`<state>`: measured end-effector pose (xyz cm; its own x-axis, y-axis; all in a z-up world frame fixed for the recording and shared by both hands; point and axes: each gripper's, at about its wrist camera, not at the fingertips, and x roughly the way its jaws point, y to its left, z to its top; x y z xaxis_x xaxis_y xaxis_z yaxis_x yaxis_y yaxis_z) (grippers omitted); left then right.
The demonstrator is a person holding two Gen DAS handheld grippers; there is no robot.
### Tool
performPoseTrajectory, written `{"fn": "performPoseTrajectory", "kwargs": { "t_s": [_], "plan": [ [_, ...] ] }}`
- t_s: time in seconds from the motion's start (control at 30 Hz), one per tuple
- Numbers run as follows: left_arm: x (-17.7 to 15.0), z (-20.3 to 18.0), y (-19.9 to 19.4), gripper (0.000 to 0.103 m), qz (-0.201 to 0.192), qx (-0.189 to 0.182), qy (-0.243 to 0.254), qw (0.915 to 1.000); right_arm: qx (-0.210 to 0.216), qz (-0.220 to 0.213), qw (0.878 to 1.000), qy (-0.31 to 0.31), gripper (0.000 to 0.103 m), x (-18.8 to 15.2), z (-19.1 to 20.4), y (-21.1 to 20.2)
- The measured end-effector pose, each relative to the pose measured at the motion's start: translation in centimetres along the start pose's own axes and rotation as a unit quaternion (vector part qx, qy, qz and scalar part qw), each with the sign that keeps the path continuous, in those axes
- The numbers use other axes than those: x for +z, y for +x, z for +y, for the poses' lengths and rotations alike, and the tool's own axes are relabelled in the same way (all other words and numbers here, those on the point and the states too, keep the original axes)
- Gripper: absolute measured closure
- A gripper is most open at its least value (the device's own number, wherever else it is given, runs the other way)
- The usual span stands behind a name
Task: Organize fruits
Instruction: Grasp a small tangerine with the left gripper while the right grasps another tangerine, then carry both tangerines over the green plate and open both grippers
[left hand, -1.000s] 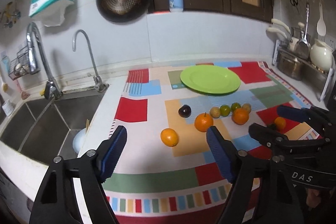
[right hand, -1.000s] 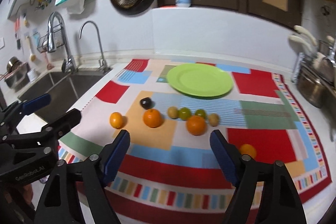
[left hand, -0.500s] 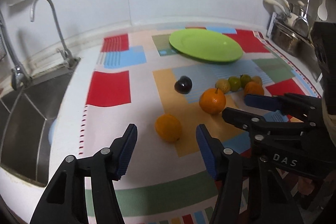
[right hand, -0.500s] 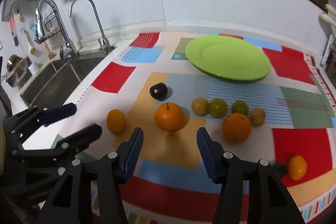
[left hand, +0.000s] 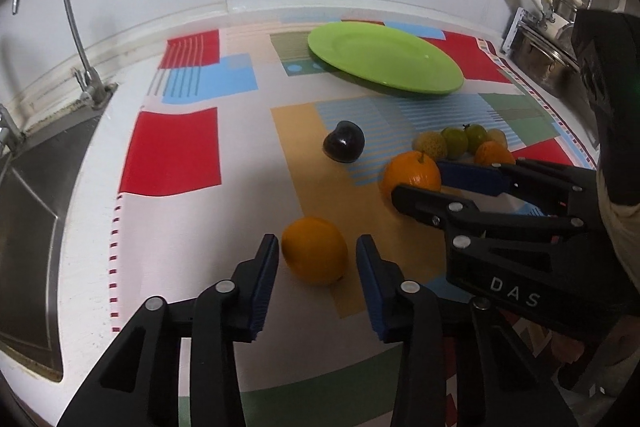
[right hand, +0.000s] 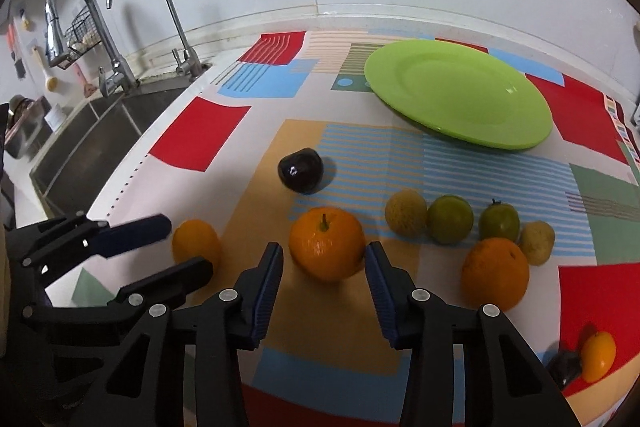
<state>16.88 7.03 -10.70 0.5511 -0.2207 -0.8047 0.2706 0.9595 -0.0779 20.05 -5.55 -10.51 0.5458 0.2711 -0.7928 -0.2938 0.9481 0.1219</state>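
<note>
A small stemless orange (left hand: 314,251) lies on the patterned mat between the pads of my left gripper (left hand: 316,241). Its jaws are closing, and a thin gap still shows on each side of the fruit. To its right, a bigger orange with a stem (right hand: 326,243) sits between the pads of my right gripper (right hand: 324,247). Those jaws are closing too and stand just off the peel. In the left wrist view the right gripper (left hand: 418,181) flanks the stemmed orange (left hand: 412,173). In the right wrist view the left gripper (right hand: 184,247) flanks the small orange (right hand: 196,245). The green plate (right hand: 456,95) lies beyond, empty.
A dark plum (right hand: 300,169) lies behind the oranges. To the right are a row of small yellow and green fruits (right hand: 450,219), another orange (right hand: 495,273) and a small orange (right hand: 598,355) near the mat's corner. The sink (right hand: 80,147) and faucets (right hand: 172,19) are left.
Both grippers have come down and forward over the mat while their jaws narrowed. Each now has an orange between its pads, where before the fruit lay well ahead.
</note>
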Motion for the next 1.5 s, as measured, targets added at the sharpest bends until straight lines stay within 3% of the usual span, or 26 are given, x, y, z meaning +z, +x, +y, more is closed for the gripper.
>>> {"fn": "performPoseTrajectory", "kwargs": {
  "t_s": [0.33, 0.73, 1.0, 1.13, 1.5],
  "plan": [
    [0.5, 0.4, 0.1, 0.069, 0.009, -0.001, -0.008, 0.9999, 0.0, -0.003, 1.0, -0.008, 0.061, 0.6, 0.0, 0.3],
    [1.8, 0.4, -1.8, 0.069, -0.016, 0.01, 0.003, 0.9998, 0.024, -0.025, 0.999, -0.004, 0.063, 1.1, 0.2, -1.0],
    [5.1, -0.6, -3.1, 0.069, -0.036, -0.013, 0.025, 0.9989, 0.019, -0.058, 0.998, 0.02, 0.063, 3.1, -1.5, -3.7],
    [7.2, -1.0, -3.7, 0.069, -0.031, -0.05, 0.025, 0.9979, 0.009, -0.074, 0.997, 0.029, 0.063, 4.5, -3.0, -4.9],
    [13.2, -4.2, -3.3, 0.069, -0.068, -0.046, 0.119, 0.9895, -0.006, -0.098, 0.994, 0.037, 0.063, 7.4, -5.9, -6.1]
  ]
}}
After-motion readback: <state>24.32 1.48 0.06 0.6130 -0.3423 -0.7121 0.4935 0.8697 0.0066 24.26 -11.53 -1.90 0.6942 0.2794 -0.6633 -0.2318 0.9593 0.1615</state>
